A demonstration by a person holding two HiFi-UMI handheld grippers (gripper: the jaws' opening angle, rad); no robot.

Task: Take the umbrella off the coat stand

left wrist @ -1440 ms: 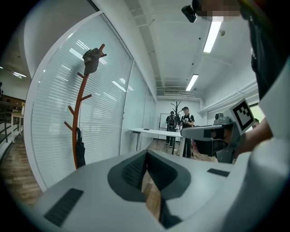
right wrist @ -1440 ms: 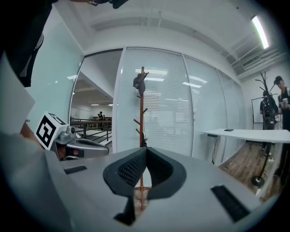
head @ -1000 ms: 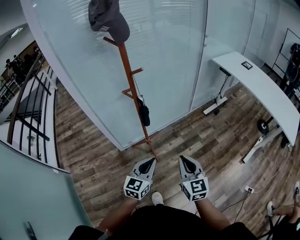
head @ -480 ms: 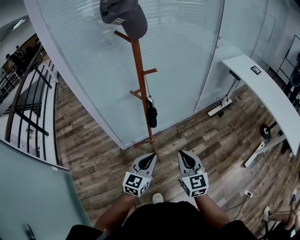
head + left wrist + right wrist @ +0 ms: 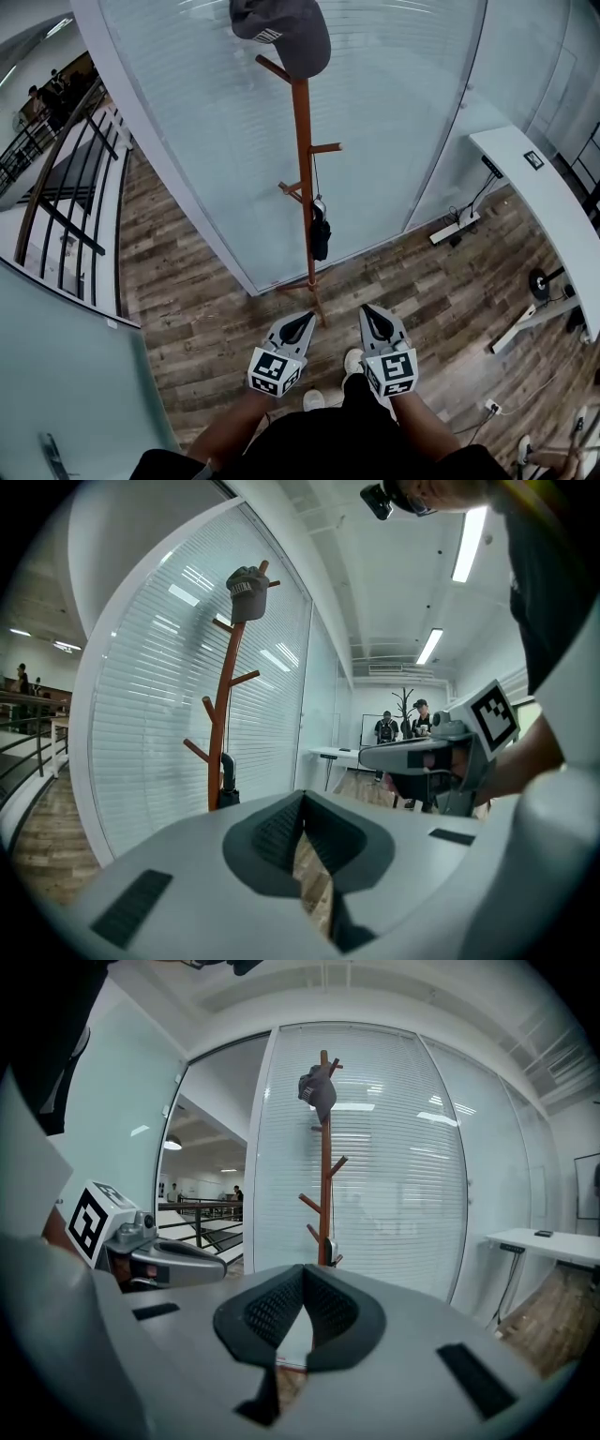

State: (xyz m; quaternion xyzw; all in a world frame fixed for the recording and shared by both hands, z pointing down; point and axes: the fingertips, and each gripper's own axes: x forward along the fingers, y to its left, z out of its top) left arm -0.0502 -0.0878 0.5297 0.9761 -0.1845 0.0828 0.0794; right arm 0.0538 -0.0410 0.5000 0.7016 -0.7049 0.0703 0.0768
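Approach stage: the left gripper (image 5: 303, 319) and right gripper (image 5: 367, 312) are clenched and empty, apart from the coat stand (image 5: 302, 141), where the folded umbrella (image 5: 320, 236) hangs from a lower peg against the pole; the next move likely requires opening one and reaching it.

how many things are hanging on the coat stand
2: a dark cap on the top of the coat stand, and a black folded umbrella hanging lower down beside the pole.
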